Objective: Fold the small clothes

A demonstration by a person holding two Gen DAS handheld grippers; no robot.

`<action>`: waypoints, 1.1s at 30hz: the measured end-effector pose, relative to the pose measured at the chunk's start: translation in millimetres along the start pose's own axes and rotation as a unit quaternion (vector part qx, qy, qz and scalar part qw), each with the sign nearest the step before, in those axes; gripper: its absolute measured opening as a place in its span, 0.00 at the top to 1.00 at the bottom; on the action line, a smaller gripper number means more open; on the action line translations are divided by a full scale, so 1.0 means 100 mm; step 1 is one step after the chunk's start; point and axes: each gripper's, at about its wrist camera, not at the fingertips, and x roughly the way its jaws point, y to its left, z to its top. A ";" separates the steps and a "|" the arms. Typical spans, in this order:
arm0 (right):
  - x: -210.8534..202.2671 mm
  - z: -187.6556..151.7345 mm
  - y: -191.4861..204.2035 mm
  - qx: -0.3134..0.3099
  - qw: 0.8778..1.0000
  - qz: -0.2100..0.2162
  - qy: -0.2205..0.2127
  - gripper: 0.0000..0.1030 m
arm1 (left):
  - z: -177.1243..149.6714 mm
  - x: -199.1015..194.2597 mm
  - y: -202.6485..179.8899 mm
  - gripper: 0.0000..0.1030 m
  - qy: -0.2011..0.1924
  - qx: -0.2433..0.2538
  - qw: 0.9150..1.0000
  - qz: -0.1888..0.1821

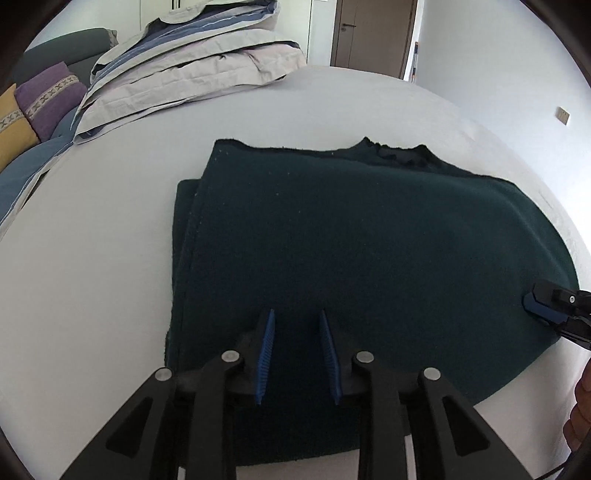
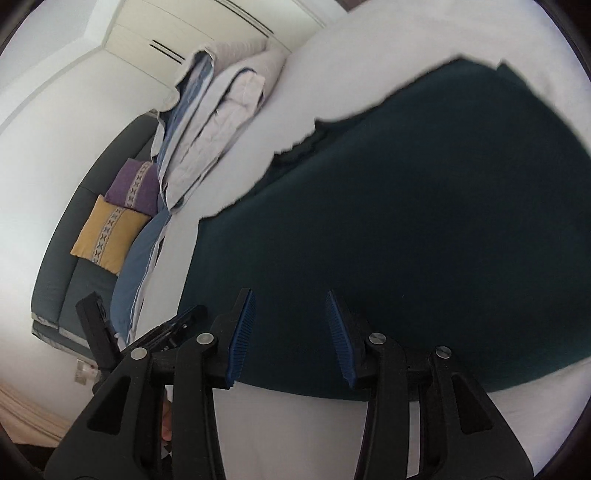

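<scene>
a white bed (image 1: 110,258) carries a dark green garment (image 1: 351,240) and folded bedding (image 1: 192,74).

Folded duvet (image 1: 192,70) on white bed (image 1: 92,258); purple (image 1: 50,94) & yellow cushions (image 2: 109,234) beside; door (image 1: 373,33) behind.

Left wrist view looks down from close above the dark cloth (image 1: 351,258), facing the door (image 1: 373,33) at 12 o'clock; right wrist view, tilted, shares cloth and bedding pile (image 2: 221,122) at 10 o'clock
</scene>
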 end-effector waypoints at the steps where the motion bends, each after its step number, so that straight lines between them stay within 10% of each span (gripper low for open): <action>1: 0.00 -0.02 -0.07 0.003 1.000 0.010 -0.006 0.67 | -0.03 0.00 0.00 0.70 -0.005 0.008 1.000 0.002; 11: -1.25 -0.01 -1.20 0.149 0.972 -0.040 -0.176 0.77 | -0.15 0.03 0.17 0.68 -0.026 0.001 0.999 -0.027; 16: -1.55 -0.06 -0.98 0.148 0.964 -0.070 -0.211 0.72 | -0.18 0.02 0.15 0.68 -0.032 0.005 0.999 -0.021; 25: -0.07 0.25 0.53 -0.015 0.997 0.005 -0.080 0.64 | -0.16 0.02 0.14 0.68 -0.030 0.011 0.999 -0.015; 33: 0.80 0.62 0.63 -0.017 0.999 -0.024 -0.032 0.55 | -0.15 0.03 0.16 0.68 -0.029 0.004 0.999 -0.025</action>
